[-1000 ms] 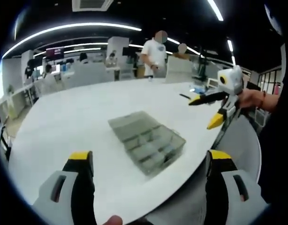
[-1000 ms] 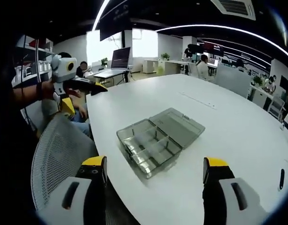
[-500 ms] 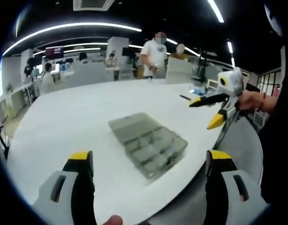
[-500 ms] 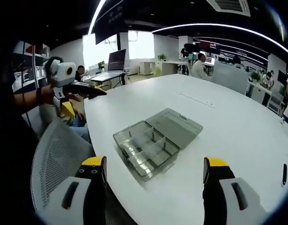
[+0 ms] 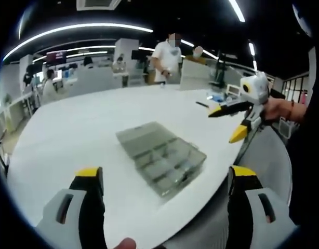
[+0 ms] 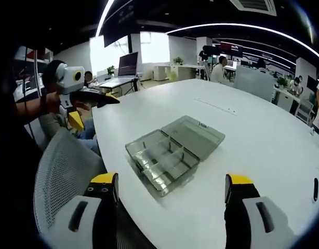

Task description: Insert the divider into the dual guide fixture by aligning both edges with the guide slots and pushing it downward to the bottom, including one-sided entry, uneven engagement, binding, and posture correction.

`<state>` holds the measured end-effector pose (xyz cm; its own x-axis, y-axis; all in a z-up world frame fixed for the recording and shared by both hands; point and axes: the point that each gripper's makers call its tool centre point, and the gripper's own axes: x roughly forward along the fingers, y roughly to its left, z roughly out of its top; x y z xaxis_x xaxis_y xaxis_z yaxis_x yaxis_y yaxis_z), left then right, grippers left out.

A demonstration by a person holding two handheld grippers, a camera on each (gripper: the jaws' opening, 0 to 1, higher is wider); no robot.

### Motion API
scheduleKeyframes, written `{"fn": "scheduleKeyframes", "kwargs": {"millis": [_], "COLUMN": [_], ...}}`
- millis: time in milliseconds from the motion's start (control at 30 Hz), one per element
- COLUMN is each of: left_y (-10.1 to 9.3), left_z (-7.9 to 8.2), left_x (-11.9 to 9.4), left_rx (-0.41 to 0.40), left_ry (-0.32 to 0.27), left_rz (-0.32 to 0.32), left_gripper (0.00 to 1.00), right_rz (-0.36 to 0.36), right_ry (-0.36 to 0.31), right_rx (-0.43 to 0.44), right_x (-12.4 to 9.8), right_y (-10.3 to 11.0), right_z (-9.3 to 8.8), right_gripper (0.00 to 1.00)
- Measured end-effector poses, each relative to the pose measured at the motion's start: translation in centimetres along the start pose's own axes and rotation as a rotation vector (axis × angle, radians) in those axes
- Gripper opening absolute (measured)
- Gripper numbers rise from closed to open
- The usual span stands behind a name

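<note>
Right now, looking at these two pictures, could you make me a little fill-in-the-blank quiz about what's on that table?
1. The clear grey plastic compartment box lies on the round ____ table.
2. The box's lid is ____.
3. The left gripper and the right gripper both have their jaws ____.
4. The grippers' jaw tips are coloured ____.

Missing words: white; open; open; yellow

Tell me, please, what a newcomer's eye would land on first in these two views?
Probably the clear plastic compartment box, lying open near the edge of the big white table with its lid flat beside it. Next, the two yellow-tipped grippers, the left gripper and the right gripper, both open, held apart in the air off the table's edge.
</note>
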<state>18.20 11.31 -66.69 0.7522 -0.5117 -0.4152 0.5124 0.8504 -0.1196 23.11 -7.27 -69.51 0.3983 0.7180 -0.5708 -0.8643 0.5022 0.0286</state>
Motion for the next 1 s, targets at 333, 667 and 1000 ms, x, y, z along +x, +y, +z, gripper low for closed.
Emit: {"fn": "scheduleKeyframes", "kwargs": {"millis": [333,667,1000], "left_y": [0.18,0.27,0.22], "left_z": [-0.01,-0.22,-0.46], "left_x": [0.24,0.14,0.28], "left_rx": [0.005,-0.003,0.001], "left_ry": [0.006,0.006,0.017], "left_rz": [0.0,0.004,0.003], "left_gripper": [0.99,0.99,0.99], "right_rz": [0.004,0.01,0.017], "right_ry": [0.014,0.016,0.014], "right_rx": [-0.016,-0.017,-0.014], "right_x": [0.21,0.43,0.5], "right_y": [0.02,0.23,0.31], "right_z": [0.02,0.01,0.06], "right_gripper": [0.82,0.82,0.82]}}
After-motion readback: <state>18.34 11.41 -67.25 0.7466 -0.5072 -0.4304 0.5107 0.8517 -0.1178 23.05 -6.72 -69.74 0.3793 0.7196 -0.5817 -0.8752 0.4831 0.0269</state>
